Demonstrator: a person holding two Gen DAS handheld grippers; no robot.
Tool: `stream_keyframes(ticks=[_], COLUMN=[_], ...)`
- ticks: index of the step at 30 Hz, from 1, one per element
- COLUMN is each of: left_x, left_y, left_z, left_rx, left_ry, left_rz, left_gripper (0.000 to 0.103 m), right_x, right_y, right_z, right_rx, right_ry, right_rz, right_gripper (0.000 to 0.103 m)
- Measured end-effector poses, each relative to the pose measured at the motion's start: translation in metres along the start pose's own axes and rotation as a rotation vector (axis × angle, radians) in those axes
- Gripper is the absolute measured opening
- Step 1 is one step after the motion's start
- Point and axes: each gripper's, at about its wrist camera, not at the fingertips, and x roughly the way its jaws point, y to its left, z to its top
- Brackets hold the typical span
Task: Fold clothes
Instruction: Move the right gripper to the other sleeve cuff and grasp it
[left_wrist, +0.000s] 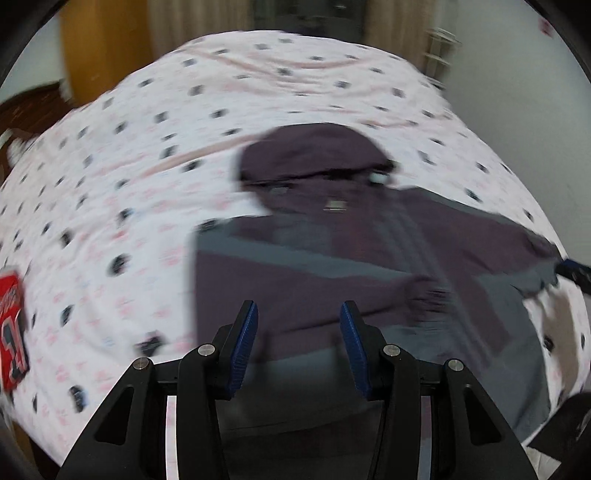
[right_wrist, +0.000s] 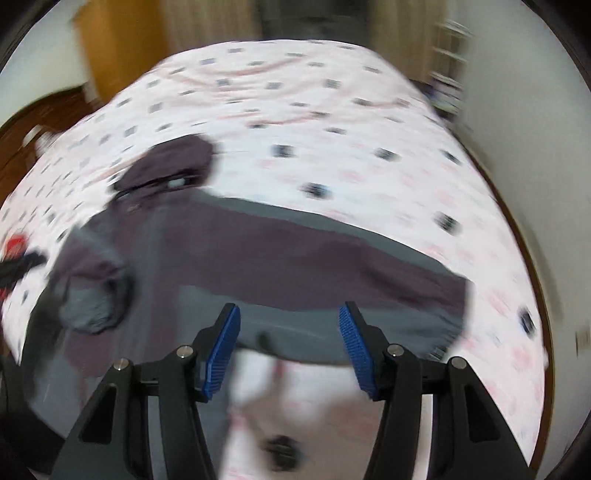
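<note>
A purple and grey hooded jacket (left_wrist: 332, 258) lies spread on a bed covered by a white sheet (left_wrist: 147, 184) printed with small dark squares and faint pink marks; both views are blurred. In the left wrist view the hood (left_wrist: 314, 155) points away from the camera, the body runs down toward the lower edge, and 1 sleeve (left_wrist: 498, 240) stretches out to the right, where a dark blue-tipped object, too blurred to identify, meets its end at the frame edge. The left gripper (left_wrist: 299, 347) hangs above the jacket's lower part with its 2 blue pads (left_wrist: 243, 347) apart and nothing between them, so it is released. A red garment (left_wrist: 13, 325) with dark lettering lies at the left edge of the sheet, well apart from the jacket. In the right wrist view the jacket sits left of centre, its hood (right_wrist: 173, 162) at upper left and a long sleeve (right_wrist: 332, 258) reaching to the right across the sheet. The right gripper (right_wrist: 290, 347) also stands released, its pads wide apart above the sleeve's lower grey edge and the bare sheet, gripping nothing. A bunched grey cuff or fold (right_wrist: 96, 299) lies on the jacket's left side. Around the bed are a dark wooden frame (right_wrist: 532, 280) along the right side, an orange-brown wooden panel (left_wrist: 103, 48) and pale curtains behind, and a white wall on the right. Nothing lies between either gripper and the cloth below.
</note>
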Motion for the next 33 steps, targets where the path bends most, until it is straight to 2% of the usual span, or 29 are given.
stream_keyframes(ticks=[4,9,15,24,33], left_x=[0.007,0.016,0.036,0.052,0.053], left_y=[-0.067,-0.133,-0.184,-0.203,-0.203], left_z=[0.01,0.013,0.014,0.015,0.011], left_rx=[0.122,0.227,0.284,0.281,0.272], left_ry=[0.004,0.006,0.025,0.033,0.041], left_rz=[-0.061,-0.111,-0.14,-0.146,-0.179], left_gripper=[0.041,0.042,0.042,0.042,0.042], right_x=[-0.001,0.003,0.012,0.025,0.027], right_y=[-0.055,-0.102,-0.12,-0.13,-0.139], right_z=[-0.007,-0.017,-0.02,-0.012,-0.009], right_rx=[0.156,0.273,0.337,0.358,0.38], right_ry=[0.007,0.023,0.041,0.046,0.042], right_rz=[-0.045,-0.066,-0.053,-0.036,0.011], right_gripper=[0.058,0.058,0.058,0.058,0.058])
